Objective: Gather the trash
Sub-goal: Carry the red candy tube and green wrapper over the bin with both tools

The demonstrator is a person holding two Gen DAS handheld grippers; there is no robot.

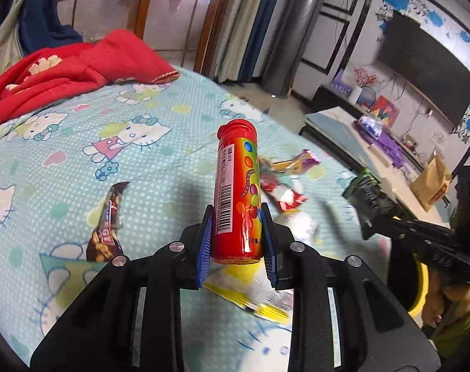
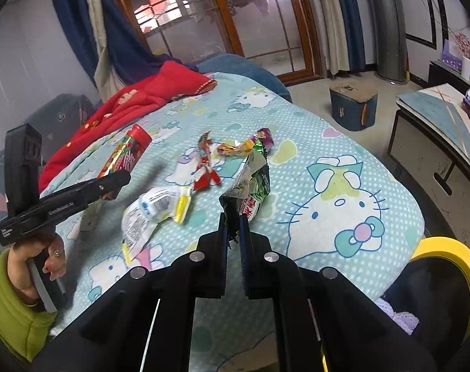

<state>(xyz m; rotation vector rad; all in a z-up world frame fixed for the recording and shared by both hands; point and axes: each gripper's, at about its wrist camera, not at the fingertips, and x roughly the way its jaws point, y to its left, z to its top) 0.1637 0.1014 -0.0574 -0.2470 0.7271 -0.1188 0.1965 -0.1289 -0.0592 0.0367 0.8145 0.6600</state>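
Left gripper (image 1: 237,232): lowest in the left wrist view, blue pads clamped on both sides of the tube's lower part; in the right wrist view it enters from the left edge (image 2: 118,178), held by a hand (image 2: 44,259) in a green sleeve (image 2: 11,316).
Tube (image 1: 239,192): red candy tube with a red cap, standing up out of the left jaws at frame centre, barcode facing left, clear of the blanket; it shows in the right view too (image 2: 128,152).
Right gripper (image 2: 233,232): bottom centre of the right wrist view, jaws narrow — nipping the dark lower edge of the green packet; it also reaches in from the right edge of the left view (image 1: 366,209).
Green packet (image 2: 255,179): crumpled, rising from the right jaws at centre frame; in the left view it is blurred (image 1: 363,186).
Blanket (image 2: 327,142): pale blue with cat cartoons, spread under all the litter.
White-yellow wrapper (image 2: 155,214): flat on the blanket, left of the right jaws.
Red wrapper (image 2: 205,167): twisted, upper centre, just beyond the white one.
Purple-yellow wrapper (image 2: 244,145): beside the green packet's top.
Brown wrapper (image 1: 107,226): left of the tube in the left view, lying alone.
Red quilt (image 1: 67,71): bunched at upper left.
Bin (image 2: 451,248): yellow rim, dark inside — lower right corner, beside the blanket's edge.
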